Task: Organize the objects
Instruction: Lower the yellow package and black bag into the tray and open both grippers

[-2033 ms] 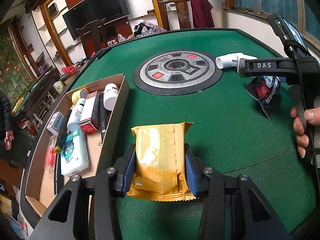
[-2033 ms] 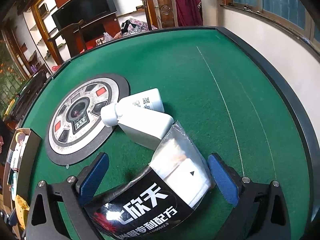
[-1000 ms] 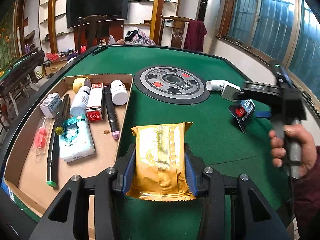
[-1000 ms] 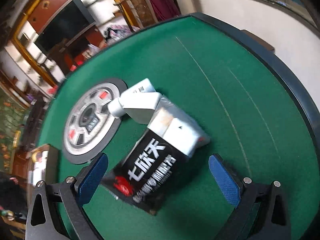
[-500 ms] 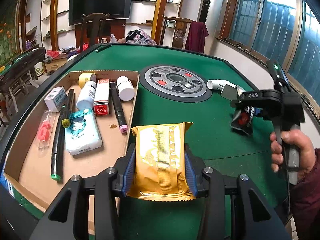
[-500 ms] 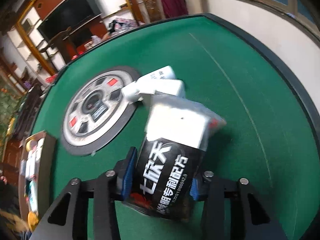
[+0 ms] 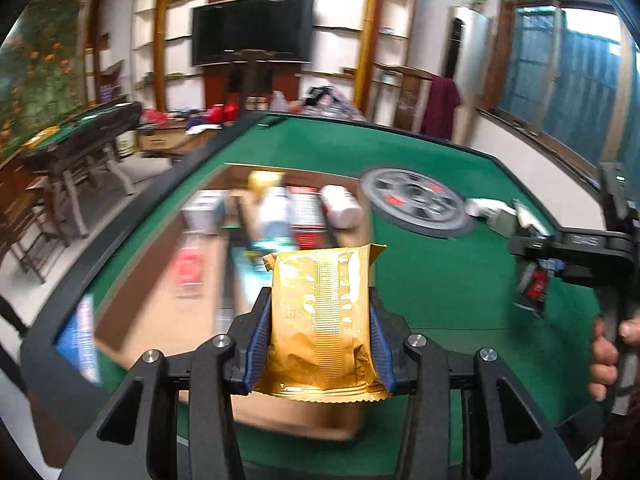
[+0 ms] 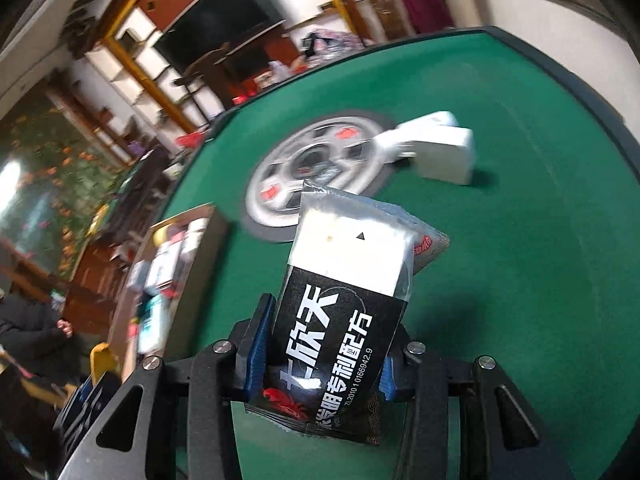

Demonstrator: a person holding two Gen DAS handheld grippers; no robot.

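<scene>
Left wrist view first: your left gripper (image 7: pixel 320 344) is clamped on the gold snack packet (image 7: pixel 322 320), blue pads pressed against both long edges, the packet's long axis running forward along the fingers. The cardboard box (image 7: pixel 160 308) lies directly ahead and below, blurred; the packet hangs over its right-hand part, so the left hand is much the nearer one to the drop. Inside you can make out a white bottle (image 7: pixel 274 210), a red carton (image 7: pixel 306 216) and a white jar (image 7: pixel 340 206) lined up toward the far wall; the near floor of the box looks bare, which I judge the likelier place to set the packet down. A straight lowering along the packet's axis should do, minding the box's right wall.

Right of the box sits the round centre console (image 7: pixel 416 208) set in the green felt table (image 7: pixel 440 288), then a white bottle and box (image 7: pixel 488 210) lying on the felt close together.

Right wrist view: your right gripper (image 8: pixel 324 356) is closed on the black sachet (image 8: pixel 340 320), its clear end pointing forward and up. From here the box lies well to the left, so this hand has the longer trip across the felt.

Around the table: a dark television (image 7: pixel 252 28), wooden shelving, a window on the right.
</scene>
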